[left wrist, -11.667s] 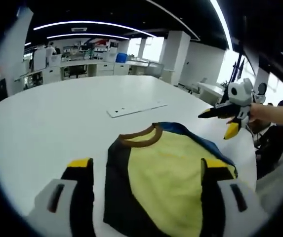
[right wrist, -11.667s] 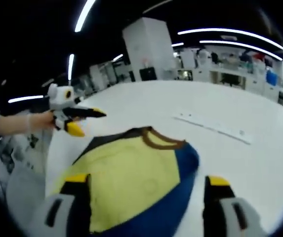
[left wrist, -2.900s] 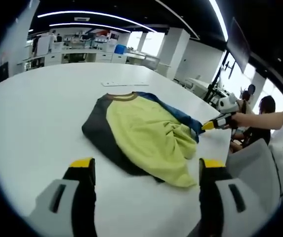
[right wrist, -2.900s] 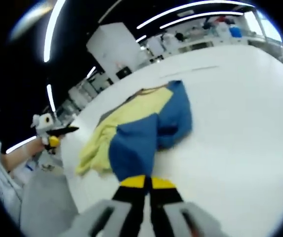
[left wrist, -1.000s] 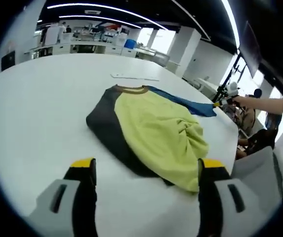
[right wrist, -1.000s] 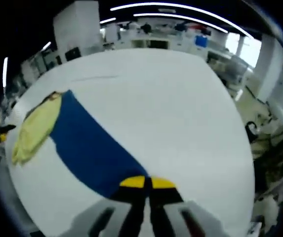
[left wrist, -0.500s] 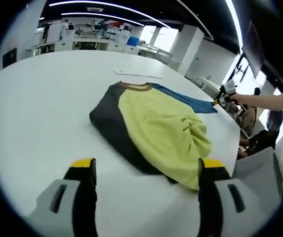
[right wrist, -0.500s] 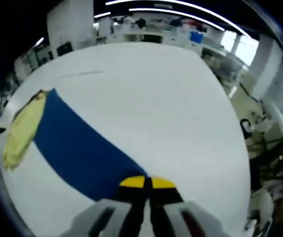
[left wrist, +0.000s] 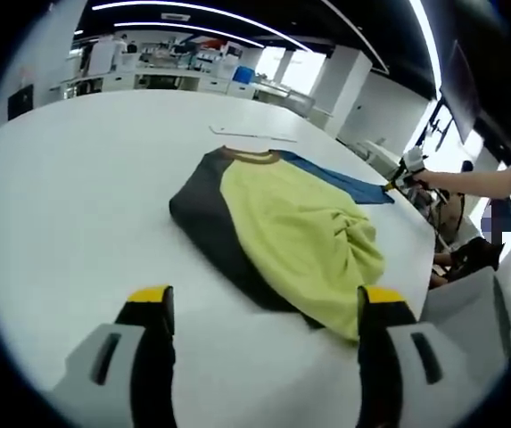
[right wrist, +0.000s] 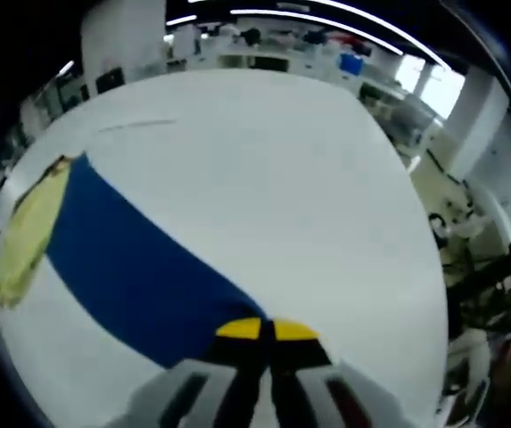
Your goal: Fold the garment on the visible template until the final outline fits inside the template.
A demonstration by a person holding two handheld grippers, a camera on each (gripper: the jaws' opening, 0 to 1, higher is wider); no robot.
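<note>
Two yellow-tipped jaws of the left gripper (left wrist: 259, 308) stand wide apart over the white table (left wrist: 68, 205), holding nothing. Just beyond them, in the left gripper view, lies the soft shirt with a yellow front, dark grey side and brown collar (left wrist: 282, 227), rumpled into folds at its near end; its blue sleeve (left wrist: 340, 183) stretches flat toward the right gripper (left wrist: 396, 184), held by a hand (left wrist: 429, 178) at the table's far right edge. The right gripper view shows what that one cannot: the right gripper's jaws (right wrist: 267, 330) pressed together, pinching the blue cloth's corner, the fabric (right wrist: 121, 267) pulled taut and smooth. Farther off lies a thin, flat white strip (left wrist: 251, 135). Bare tabletop spreads around the shirt.
</note>
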